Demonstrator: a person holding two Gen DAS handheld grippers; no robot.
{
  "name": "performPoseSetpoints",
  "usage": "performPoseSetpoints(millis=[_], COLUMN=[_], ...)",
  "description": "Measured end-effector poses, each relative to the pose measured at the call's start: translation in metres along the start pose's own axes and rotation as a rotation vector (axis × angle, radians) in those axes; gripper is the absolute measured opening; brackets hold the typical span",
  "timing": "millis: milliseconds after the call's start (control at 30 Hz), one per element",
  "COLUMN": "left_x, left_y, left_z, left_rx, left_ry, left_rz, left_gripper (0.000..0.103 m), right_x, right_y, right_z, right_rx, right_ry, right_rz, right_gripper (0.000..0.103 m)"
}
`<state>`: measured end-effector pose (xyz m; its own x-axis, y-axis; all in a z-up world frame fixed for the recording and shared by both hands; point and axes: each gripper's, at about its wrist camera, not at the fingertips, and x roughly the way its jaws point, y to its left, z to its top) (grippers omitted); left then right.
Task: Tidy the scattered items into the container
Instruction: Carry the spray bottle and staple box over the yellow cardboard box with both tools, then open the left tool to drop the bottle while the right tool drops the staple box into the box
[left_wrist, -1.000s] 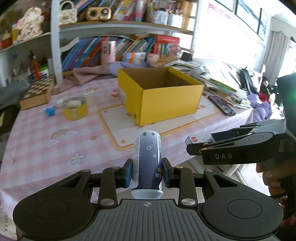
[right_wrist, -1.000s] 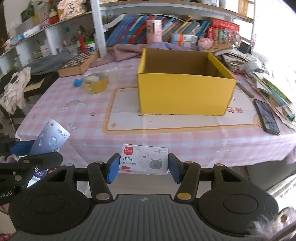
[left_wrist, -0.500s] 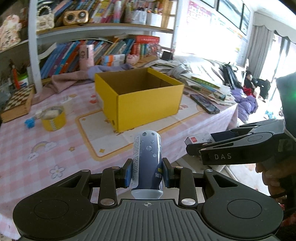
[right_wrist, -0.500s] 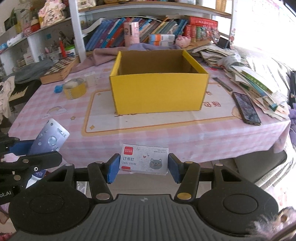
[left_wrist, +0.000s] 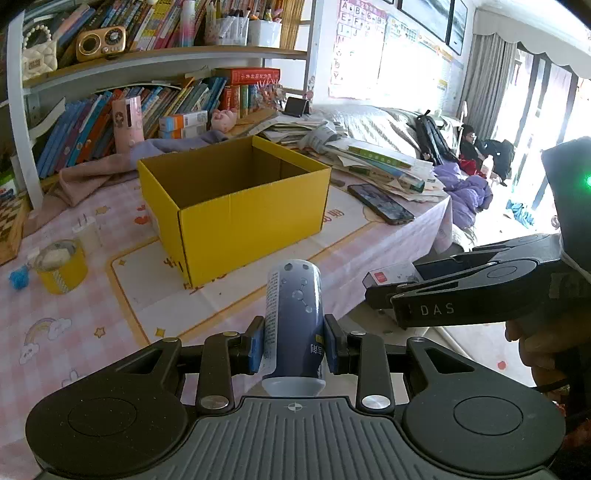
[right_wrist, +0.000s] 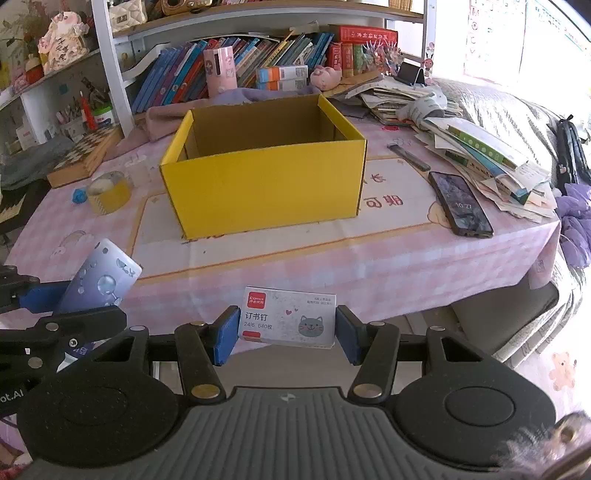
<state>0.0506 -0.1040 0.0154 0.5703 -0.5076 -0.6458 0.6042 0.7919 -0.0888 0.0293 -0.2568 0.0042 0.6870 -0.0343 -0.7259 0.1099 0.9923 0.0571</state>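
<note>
Left tongs (left_wrist: 293, 349): I am gripping the blue tube (left_wrist: 293, 325) upright between the pads
Right tongs (right_wrist: 282, 334): I am clamping the staple box (right_wrist: 288, 317)
Yellow box (right_wrist: 266, 173): sitting open on the counter (right_wrist: 369, 258), ahead of both tongs

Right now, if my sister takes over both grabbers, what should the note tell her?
Left gripper: shut on the blue tube.
Right gripper: shut on the staple box.
Both are held off the table's near edge, short of the yellow box, whose visible inside looks empty.
Done: both items picked up.
Left: drop both in the box, then collect the yellow tape roll and blue toy to the left of the box.
</note>
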Motion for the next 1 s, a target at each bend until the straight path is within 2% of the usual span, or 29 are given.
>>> performPoseSetpoints(millis=[400,700,1000], left_x=[0.026,0.058,0.092], left_y=[0.011,0.020,0.026], left_z=[0.035,0.088,0.138], left_rx=[-0.018,-0.035,-0.059], left_ry=[-0.014,-0.064,-0.099], left_rz=[0.044,0.069,0.127], left_gripper=[0.031,0.031,0.031], right_x=[0.032,0.055,0.088], right_y=[-0.007,-0.029,-0.047], right_z=[0.040,0.102,0.167], right_rx=[-0.051,-0.095,-0.212], right_ry=[-0.029,-0.113,-0.150], right_rz=[0.073,0.101,0.172], right_gripper=[0.053,0.053,0.053])
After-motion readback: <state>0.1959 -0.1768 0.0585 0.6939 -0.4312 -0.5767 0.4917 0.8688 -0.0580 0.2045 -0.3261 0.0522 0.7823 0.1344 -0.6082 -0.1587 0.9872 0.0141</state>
